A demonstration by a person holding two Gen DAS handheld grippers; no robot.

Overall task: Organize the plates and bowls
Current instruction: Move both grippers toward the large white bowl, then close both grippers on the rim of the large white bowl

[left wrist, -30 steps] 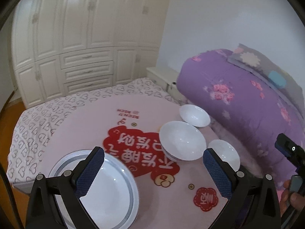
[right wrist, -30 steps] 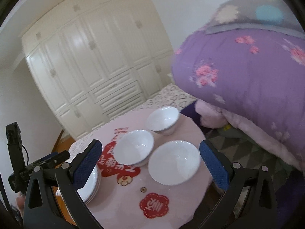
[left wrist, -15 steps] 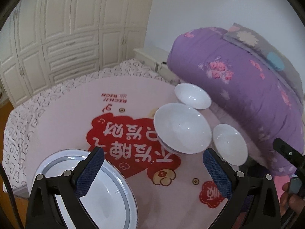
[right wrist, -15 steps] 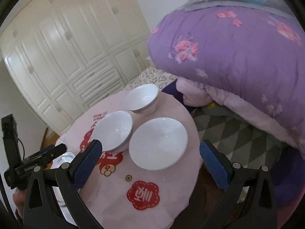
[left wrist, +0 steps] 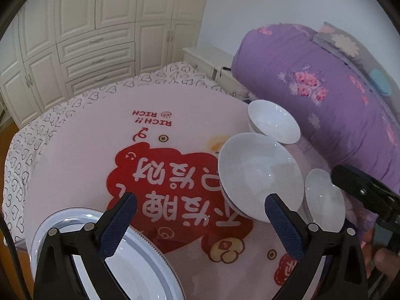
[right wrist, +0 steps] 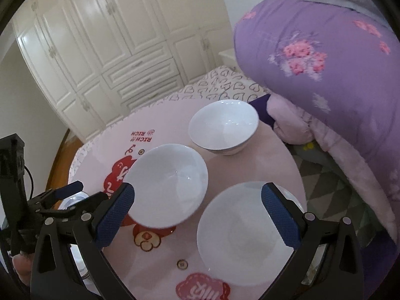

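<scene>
Three white bowls stand on a round pink table [left wrist: 87, 130]. The big middle bowl [left wrist: 260, 175] [right wrist: 167, 185] sits between a far bowl [left wrist: 273, 125] [right wrist: 223, 127] and a near right bowl [left wrist: 323, 200] [right wrist: 240, 232]. White plates with a blue rim [left wrist: 140, 267] are stacked at the table's near left. My left gripper [left wrist: 197, 225] is open and empty, above the table between the plates and the big bowl. My right gripper [right wrist: 195, 215] is open and empty, just above the near right bowl and the big bowl.
A purple flowered quilt [left wrist: 325, 82] [right wrist: 325, 50] is piled right of the table. White wardrobes [left wrist: 87, 25] stand behind. A heart-print cloth [left wrist: 37, 130] hangs at the table's far edge. My right gripper shows in the left wrist view [left wrist: 367, 195], my left in the right wrist view [right wrist: 55, 200].
Both grippers have moved forward and lower toward the table. The bowls look larger in both views. The jaws stay open and nothing on the table has moved.
</scene>
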